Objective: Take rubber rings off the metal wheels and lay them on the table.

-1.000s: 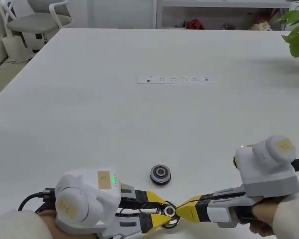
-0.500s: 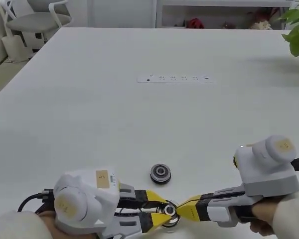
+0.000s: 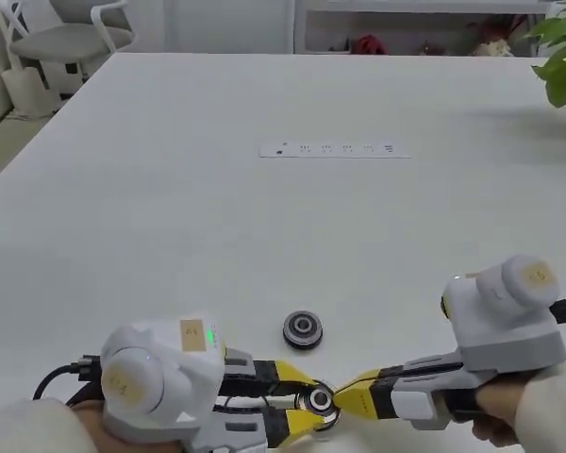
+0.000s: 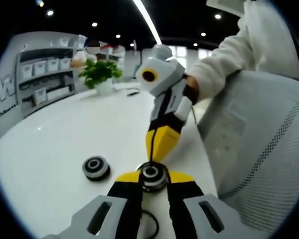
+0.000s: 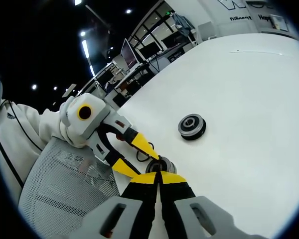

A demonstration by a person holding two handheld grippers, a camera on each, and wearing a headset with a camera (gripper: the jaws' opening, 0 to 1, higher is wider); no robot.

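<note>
Steel-grey with a dark band round its rim, one metal wheel (image 3: 318,400) sits at the near edge of the white table (image 3: 264,236), clamped between the two yellow-tipped jaws of the left gripper (image 3: 307,406). In the left gripper view that wheel (image 4: 152,174) faces the camera, its bright hub at the centre, with a jaw pressed against each side of it. The right gripper (image 3: 344,398) comes in from the opposite side, and its jaws are closed against each other with no gap showing. Their pointed yellow tips touch the far edge of the held wheel. Whether they pinch any rubber there cannot be told. The right gripper view shows the same meeting from the other side: the wheel (image 5: 161,165) lies just past the closed tips of that gripper (image 5: 158,174), with the left gripper (image 5: 144,152) reaching in from the left. A second wheel (image 3: 303,329) lies flat on the table a little farther out, free of both grippers, and its black rubber ring (image 4: 96,177) is on it. A person's hand in a white sleeve holds each gripper, and a black cable (image 3: 57,377) trails from the left one. Farther across the table a white power strip (image 3: 335,150) lies by itself. A leafy green plant (image 3: 561,57) shows at the far right and a grey chair (image 3: 71,38) stands beyond the far left corner. A mesh chair back (image 4: 259,149) shows behind the person.
</note>
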